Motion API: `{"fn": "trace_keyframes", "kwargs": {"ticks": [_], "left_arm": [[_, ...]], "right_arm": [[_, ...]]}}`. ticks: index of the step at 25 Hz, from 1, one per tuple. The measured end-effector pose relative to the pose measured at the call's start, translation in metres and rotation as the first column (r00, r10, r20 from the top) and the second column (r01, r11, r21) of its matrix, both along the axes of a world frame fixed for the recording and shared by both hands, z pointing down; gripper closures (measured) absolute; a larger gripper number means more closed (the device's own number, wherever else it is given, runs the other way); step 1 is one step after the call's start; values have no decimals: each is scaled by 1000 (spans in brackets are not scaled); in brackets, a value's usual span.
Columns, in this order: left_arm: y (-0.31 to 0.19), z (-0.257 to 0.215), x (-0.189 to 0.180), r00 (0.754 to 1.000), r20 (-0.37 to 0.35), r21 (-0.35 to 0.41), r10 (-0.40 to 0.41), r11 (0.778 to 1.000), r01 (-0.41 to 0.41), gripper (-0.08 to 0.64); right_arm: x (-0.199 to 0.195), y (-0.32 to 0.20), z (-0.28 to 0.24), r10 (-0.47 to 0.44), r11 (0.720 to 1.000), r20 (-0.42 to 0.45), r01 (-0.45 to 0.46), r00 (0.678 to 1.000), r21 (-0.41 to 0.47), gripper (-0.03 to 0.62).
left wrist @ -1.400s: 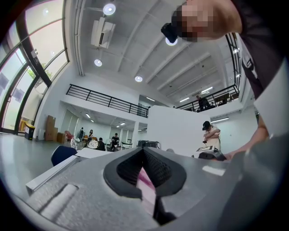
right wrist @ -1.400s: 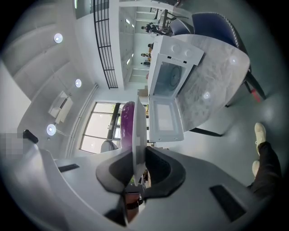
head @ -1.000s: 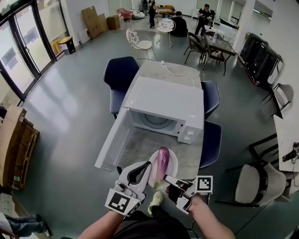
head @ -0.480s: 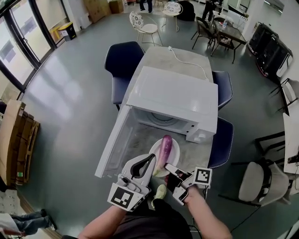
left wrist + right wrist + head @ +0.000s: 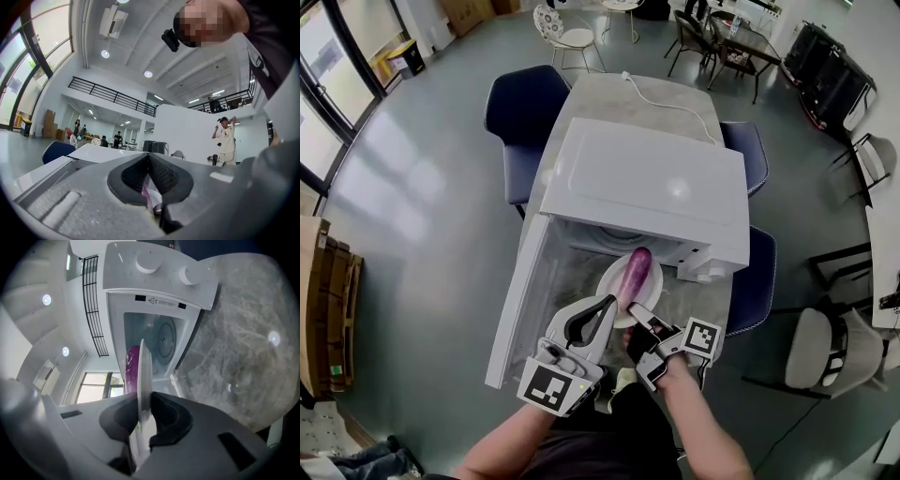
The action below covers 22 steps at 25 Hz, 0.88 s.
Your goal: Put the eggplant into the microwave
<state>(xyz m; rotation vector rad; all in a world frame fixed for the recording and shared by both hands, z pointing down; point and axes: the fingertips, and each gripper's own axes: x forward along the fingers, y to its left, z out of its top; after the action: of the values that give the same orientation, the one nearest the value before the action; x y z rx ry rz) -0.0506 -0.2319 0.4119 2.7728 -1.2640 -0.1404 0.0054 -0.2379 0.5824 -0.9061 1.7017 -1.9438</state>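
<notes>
A purple eggplant (image 5: 636,270) lies on a white plate (image 5: 610,277) that hangs at the mouth of the white microwave (image 5: 647,183). The microwave's door (image 5: 517,305) is swung open to the left. My left gripper (image 5: 607,307) is shut on the plate's near left rim, and my right gripper (image 5: 637,315) is shut on its near right rim. In the right gripper view the plate (image 5: 143,380) stands edge-on between the jaws of that gripper (image 5: 140,423). The eggplant (image 5: 132,365) is on its left side, with the turntable (image 5: 164,341) behind. In the left gripper view a sliver of plate (image 5: 153,193) shows between shut jaws.
The microwave stands on a grey marble table (image 5: 619,94), and a white cord (image 5: 666,105) runs across the far end. Dark blue chairs (image 5: 520,103) (image 5: 745,145) (image 5: 759,281) flank the table. Other tables, chairs and people are far behind.
Both grippers have carried the plate with the eggplant forward and lower, from the table's near edge to the microwave's opening. The grips have not changed.
</notes>
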Motion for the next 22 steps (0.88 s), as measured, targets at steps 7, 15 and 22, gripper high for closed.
{"fn": "trace_keyframes", "kwargs": {"ticks": [7, 15, 22], "left_arm": [[-27, 32, -3, 1000, 8, -10, -19, 1000, 19, 555], [-60, 65, -3, 999, -3, -31, -35, 999, 35, 555], [-86, 84, -3, 999, 9, -39, -47, 998, 47, 555]], "right_arm": [[-8, -35, 40, 55, 998, 2, -55, 998, -6, 541], [-9, -79, 68, 136, 991, 0, -136, 991, -8, 541], [-11, -95, 82, 185, 983, 15, -185, 983, -18, 541]]}}
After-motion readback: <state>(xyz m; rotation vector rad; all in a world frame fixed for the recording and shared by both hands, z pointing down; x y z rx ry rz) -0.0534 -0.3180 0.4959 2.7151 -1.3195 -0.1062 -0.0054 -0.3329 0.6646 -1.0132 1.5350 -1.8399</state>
